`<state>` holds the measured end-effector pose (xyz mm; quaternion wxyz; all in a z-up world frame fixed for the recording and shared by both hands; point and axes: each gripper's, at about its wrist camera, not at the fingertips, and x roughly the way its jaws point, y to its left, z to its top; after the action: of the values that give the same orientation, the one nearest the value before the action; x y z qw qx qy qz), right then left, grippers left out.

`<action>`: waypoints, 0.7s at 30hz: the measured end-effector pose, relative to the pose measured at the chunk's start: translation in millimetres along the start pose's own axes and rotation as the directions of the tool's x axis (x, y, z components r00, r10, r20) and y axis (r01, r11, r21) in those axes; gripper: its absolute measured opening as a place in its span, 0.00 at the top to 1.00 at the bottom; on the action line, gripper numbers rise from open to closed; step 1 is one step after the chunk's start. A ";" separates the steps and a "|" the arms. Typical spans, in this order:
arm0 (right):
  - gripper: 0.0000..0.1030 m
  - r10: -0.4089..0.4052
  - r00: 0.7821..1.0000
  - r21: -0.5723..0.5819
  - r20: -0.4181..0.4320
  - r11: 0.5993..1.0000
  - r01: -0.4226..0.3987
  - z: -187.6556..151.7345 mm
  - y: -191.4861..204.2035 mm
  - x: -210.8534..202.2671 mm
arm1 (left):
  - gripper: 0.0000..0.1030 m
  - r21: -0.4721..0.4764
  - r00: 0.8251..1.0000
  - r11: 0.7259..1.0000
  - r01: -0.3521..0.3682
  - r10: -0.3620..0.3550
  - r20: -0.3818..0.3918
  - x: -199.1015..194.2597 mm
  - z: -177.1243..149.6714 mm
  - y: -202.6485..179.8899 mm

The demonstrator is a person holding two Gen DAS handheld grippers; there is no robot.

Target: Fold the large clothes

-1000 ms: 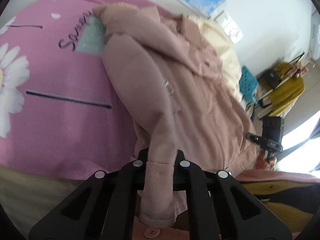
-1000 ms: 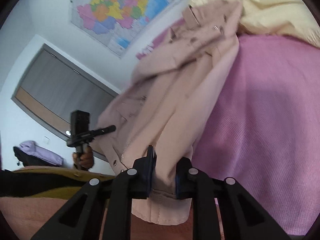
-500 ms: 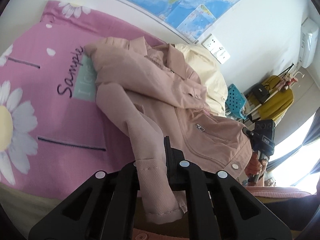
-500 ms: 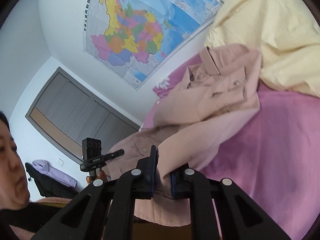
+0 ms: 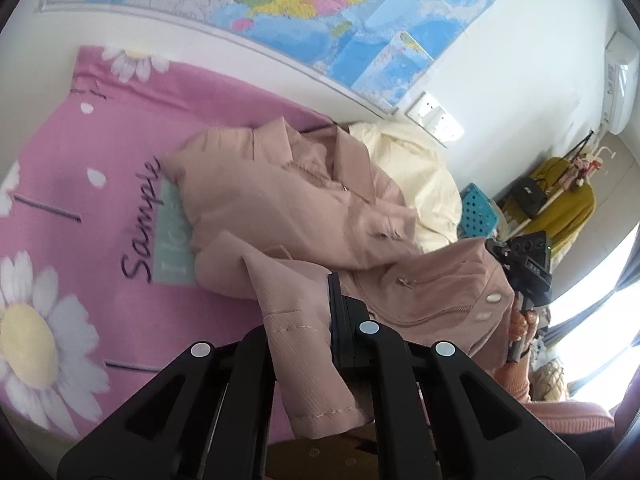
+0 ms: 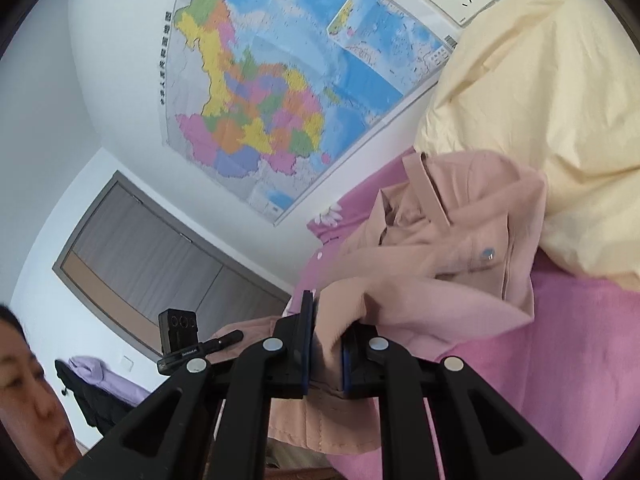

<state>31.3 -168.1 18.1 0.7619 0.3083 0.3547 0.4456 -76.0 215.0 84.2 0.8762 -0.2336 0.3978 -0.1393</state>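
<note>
- Pink jacket (image 5: 304, 208): it lies on the pink daisy bedspread (image 5: 60, 240) near the wall with the map (image 5: 320, 12), its collar at the far end and a cream quilt (image 5: 416, 184) bunched just to its right.
- I have the left gripper (image 5: 316, 316) clamped on a cuffed end of the jacket, likely a sleeve; the cuff hangs down between the black fingers.
- My right gripper (image 6: 326, 344) pinches the near hem, with cloth bunched between the blue pads; its jaws have just been closing onto that fabric.
- Step in hand, as I judge it: both near corners are raised off the bed to start a fold toward the collar.
- Next move calls for carrying both grips forward together, keeping the edge taut, then laying it flat over the far half before letting go.
- Containers: a blue perforated basket (image 5: 478, 216) stands at the far right beside the bed; I cannot make out its contents, since the fisheye edge shrinks and smears it.
</note>
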 end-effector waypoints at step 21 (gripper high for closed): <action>0.90 -0.081 0.996 0.134 0.041 0.988 0.075 88.8 -41.6 42.3 | 0.94 0.027 0.995 0.996 -0.085 0.087 -0.056 50.9 118.9 -1.4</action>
<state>137.7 -161.0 23.7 0.7645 0.3544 0.3777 0.3838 47.3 227.4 121.0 0.8725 -0.2014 0.4307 -0.1131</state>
